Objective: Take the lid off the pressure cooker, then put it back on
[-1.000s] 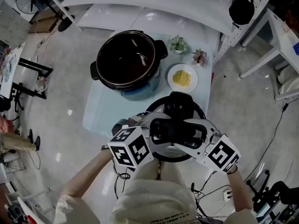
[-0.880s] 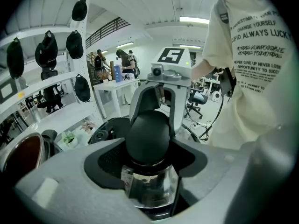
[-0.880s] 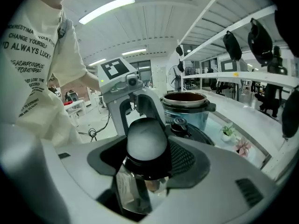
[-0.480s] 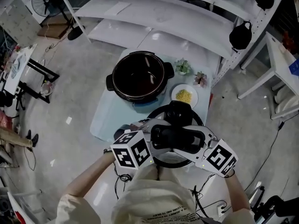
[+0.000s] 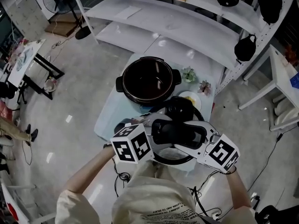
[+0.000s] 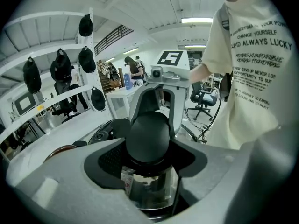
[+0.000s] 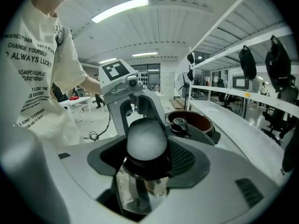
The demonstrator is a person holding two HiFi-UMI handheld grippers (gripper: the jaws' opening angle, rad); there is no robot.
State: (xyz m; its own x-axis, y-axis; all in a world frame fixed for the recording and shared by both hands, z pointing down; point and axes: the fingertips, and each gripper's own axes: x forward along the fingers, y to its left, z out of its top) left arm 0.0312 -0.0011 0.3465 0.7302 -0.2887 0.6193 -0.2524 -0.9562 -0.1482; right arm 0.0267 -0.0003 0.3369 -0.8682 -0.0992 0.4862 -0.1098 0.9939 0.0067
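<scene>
floor (image 5: 70,78): glossy grey | shelves (image 5: 187,13): white | ceiling strip light (image 7: 121,9): lit

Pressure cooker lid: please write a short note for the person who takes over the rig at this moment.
Left hand-held gripper: shut on one end of the handle of the lid.
Right hand-held gripper: shut on the other end.
The lid is held in the air, on the person's side of the open cooker pot, which stands on the table.
Done: lid is off.
Left: put it back on the cooker pot.

Left gripper (image 5: 158,132) and right gripper (image 5: 200,138) face inward, fingers (image 7: 224,181) clamping the lid (image 5: 180,108).
</scene>
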